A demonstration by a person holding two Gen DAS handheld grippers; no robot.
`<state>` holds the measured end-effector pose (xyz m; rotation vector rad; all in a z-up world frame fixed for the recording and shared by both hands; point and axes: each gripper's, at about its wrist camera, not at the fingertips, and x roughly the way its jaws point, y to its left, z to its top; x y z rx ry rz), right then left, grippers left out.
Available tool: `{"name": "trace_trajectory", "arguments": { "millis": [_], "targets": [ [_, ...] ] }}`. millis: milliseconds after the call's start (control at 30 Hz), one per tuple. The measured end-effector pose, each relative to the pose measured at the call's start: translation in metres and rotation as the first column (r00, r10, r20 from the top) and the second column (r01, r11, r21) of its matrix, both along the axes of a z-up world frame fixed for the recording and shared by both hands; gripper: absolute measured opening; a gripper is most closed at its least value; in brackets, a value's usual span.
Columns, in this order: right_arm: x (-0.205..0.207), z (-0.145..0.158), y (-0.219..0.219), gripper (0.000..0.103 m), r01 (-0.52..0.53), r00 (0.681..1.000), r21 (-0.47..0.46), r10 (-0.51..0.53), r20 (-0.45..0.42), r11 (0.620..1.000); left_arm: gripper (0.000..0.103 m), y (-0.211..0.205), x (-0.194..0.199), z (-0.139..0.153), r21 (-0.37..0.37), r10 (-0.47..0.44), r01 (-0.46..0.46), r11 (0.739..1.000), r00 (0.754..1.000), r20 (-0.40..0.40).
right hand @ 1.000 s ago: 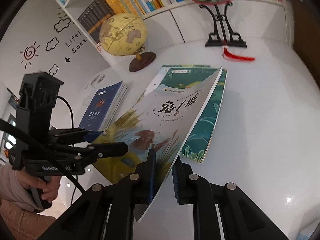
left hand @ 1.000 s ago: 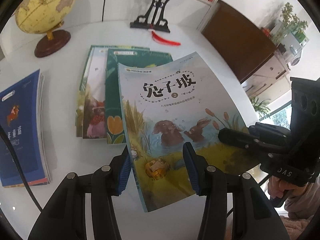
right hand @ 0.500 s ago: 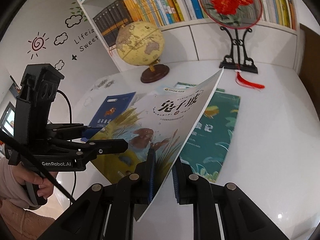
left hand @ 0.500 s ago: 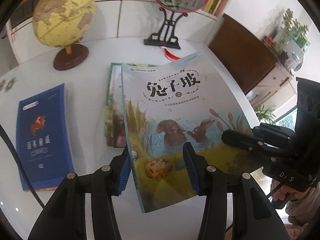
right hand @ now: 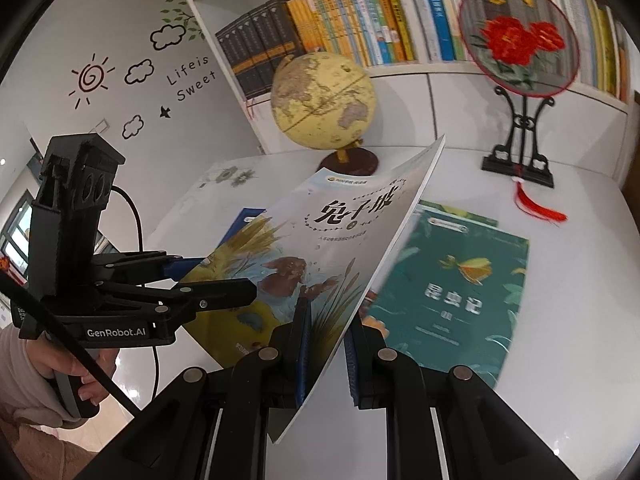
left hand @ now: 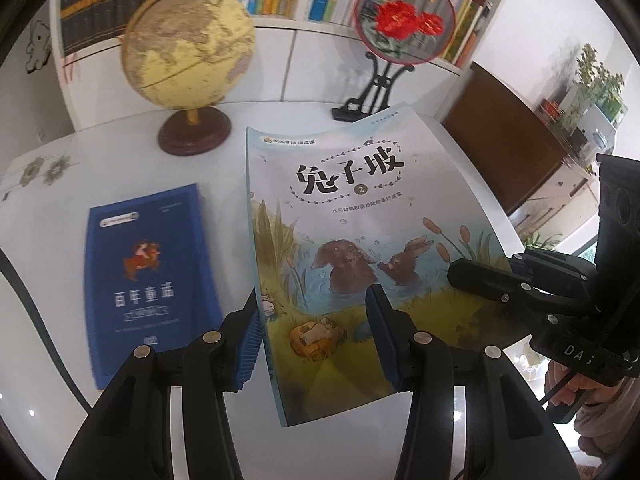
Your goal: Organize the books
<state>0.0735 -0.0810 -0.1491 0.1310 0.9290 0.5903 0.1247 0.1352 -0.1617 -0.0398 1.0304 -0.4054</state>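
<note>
"GenRobot.AI" on left hand-held gripper (right hand: 224, 280); "兔子坡" on book (left hand: 360, 216)

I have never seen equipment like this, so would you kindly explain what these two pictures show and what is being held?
There is no robot: a person holds a handheld clamp with two fingers in each hand, and each carries a wide-angle camera looking along its fingers. The left gripper sees the rabbit book from the front; the right gripper sees it edge-on. Both grip that book, lifted off the white table. On the table lie a blue book and a green book, with a globe and an embroidered fan on its stand behind.
</note>
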Motion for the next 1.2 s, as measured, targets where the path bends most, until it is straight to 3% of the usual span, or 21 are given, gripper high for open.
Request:
{"name": "trace_trajectory", "arguments": {
  "millis": [767,1000,1200],
  "targets": [
    [0.017,0.003,0.121,0.015,-0.087,0.996,-0.037,0.088,0.020,0.996,0.046,0.113,0.006,-0.004,-0.024,0.112,-0.111,0.994,0.993,0.030],
    [0.020,0.000,0.153,0.015,-0.107,0.994,-0.062,0.108,0.020,0.992,0.046,0.140,0.013,-0.009,-0.062,0.142,-0.141,0.988,0.990,0.016],
    [0.026,-0.001,0.170,0.015,-0.114,0.993,-0.084,0.116,0.019,0.990,0.046,0.151,0.018,-0.016,-0.045,0.131,-0.130,0.990,0.991,0.018]
  ]
}}
